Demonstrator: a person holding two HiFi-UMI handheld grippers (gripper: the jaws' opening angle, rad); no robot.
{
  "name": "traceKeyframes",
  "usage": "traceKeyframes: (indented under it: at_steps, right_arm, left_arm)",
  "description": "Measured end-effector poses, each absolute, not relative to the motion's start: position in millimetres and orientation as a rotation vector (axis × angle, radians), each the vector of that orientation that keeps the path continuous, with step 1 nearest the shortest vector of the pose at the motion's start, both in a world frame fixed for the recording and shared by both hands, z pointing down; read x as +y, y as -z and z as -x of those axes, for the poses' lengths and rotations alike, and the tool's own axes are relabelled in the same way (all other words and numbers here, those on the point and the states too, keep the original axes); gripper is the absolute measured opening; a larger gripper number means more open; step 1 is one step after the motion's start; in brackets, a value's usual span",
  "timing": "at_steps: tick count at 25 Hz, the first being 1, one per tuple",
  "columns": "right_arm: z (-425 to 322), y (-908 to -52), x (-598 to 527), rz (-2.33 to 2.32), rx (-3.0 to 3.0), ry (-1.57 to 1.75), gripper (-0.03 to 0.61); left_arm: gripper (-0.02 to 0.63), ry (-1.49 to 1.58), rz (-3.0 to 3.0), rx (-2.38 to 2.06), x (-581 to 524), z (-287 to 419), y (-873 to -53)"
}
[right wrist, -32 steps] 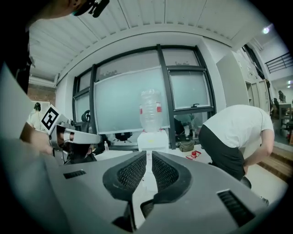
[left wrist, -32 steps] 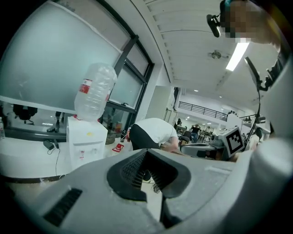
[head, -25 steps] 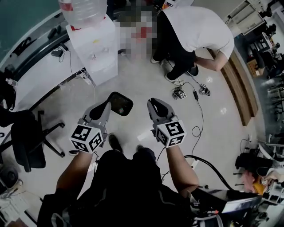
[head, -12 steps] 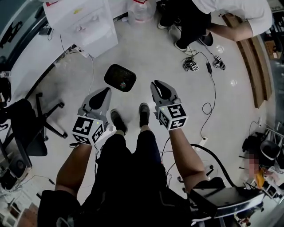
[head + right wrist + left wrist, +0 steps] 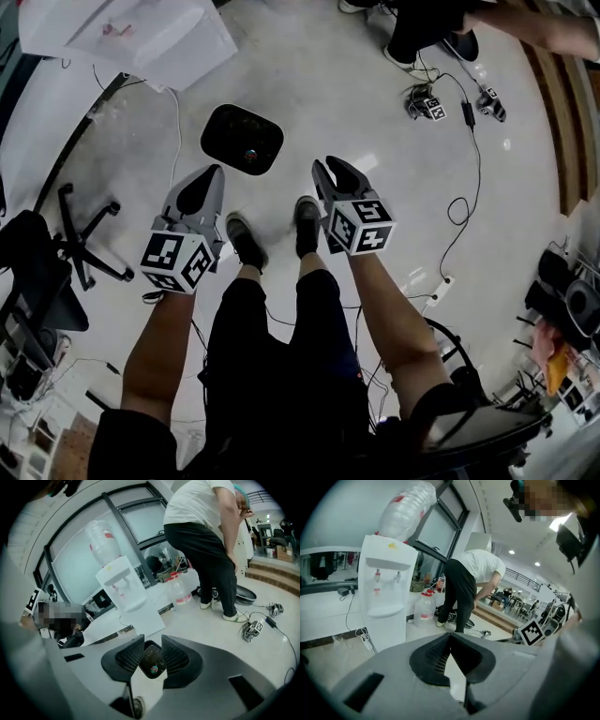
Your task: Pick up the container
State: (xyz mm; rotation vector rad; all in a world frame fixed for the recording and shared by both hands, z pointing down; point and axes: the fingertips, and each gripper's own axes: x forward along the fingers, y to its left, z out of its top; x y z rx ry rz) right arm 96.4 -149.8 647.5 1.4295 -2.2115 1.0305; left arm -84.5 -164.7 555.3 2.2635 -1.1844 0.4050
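The left gripper (image 5: 208, 178) is held just short of the container (image 5: 242, 139), jaws pressed together on nothing. The right gripper (image 5: 330, 169), right of the container, is seen with jaws opening, nothing gripped. The container is laid on the floor (image 5: 319, 84); a water dispenser (image 5: 141, 33) is seen beyond it.

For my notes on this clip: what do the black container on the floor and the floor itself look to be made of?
The container: likely moulded plastic, black, mostly matte with faint speckling; rounded corners suggest moulding. The floor: pale polished stone or tile, glossy; bright lamp reflections show on it. Look alone leaves both open.
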Motion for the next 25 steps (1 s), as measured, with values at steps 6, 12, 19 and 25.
traceKeyframes:
  at_steps: [6,12,19,25]
  right_arm:
    - [-94,-731,-143,-1.395,-2.176,-1.119,0.078]
    - [-90,-802,-141,-1.434,-2.22,-1.201,0.079]
    - [-84,-895,-133,-1.437,-2.155,-1.336,0.089]
    - [-75,-957,-134,-1.477,-2.135,-1.408,0.094]
  left_arm:
    - [0.009,-0.469,-2.259,-1.132,-153,69,-632]
    - [0.009,-0.543,-2.263,-1.104,-147,60,-695]
    - [0.009,-0.558,-2.258,-1.066,-150,49,-757]
    - [0.009,-0.576,-2.235,-1.07,-158,53,-804]
